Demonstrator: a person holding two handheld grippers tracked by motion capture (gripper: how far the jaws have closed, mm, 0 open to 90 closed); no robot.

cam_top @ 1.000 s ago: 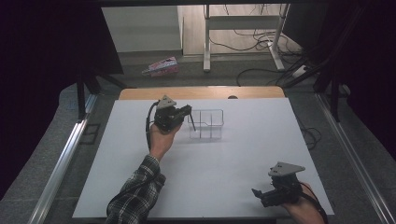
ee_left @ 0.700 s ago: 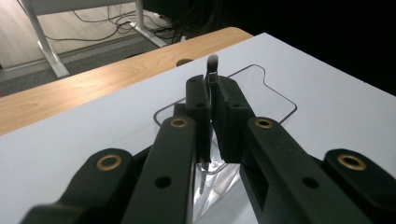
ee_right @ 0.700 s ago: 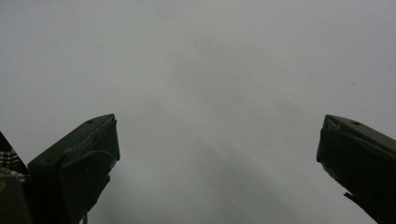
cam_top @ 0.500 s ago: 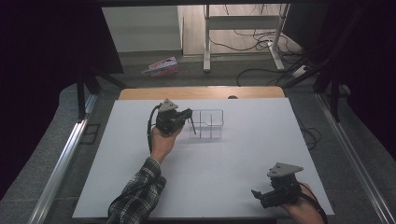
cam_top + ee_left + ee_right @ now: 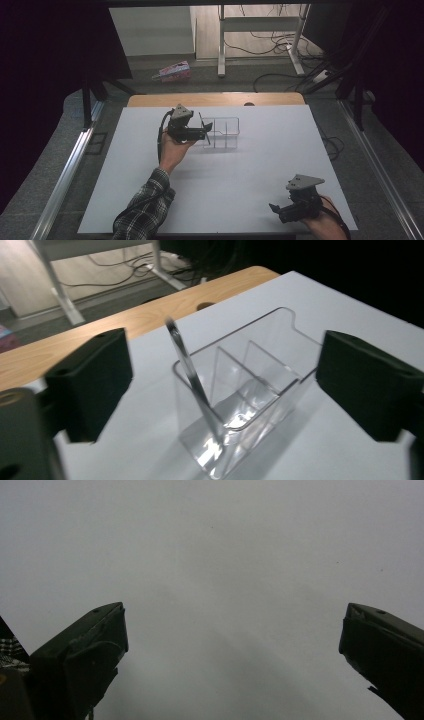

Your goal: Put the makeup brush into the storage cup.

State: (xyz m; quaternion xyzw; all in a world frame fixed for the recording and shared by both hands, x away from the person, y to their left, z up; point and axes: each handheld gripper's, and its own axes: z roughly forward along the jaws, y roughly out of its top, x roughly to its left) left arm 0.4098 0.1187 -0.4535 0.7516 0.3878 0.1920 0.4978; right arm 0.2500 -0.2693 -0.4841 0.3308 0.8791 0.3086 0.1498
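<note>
The white counter [image 5: 250, 170] lay bare through its middle and right, leaving broad room between the two tools. A clear divided holder [image 5: 223, 132] stood at the far centre, a thin rod [image 5: 189, 367] leaning in its left end. The left tool [image 5: 204, 133], jaws spread, crowded its left side; the right tool [image 5: 274, 210] sat near right

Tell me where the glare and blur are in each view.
High view: dark surroundings, the white table evenly lit, and the clear organizer hard to make out. Left gripper view: bright glare on the organizer's floor, the thin rod soft at its top, the jaws blurred. Right gripper view: dim, featureless grey table.
</note>
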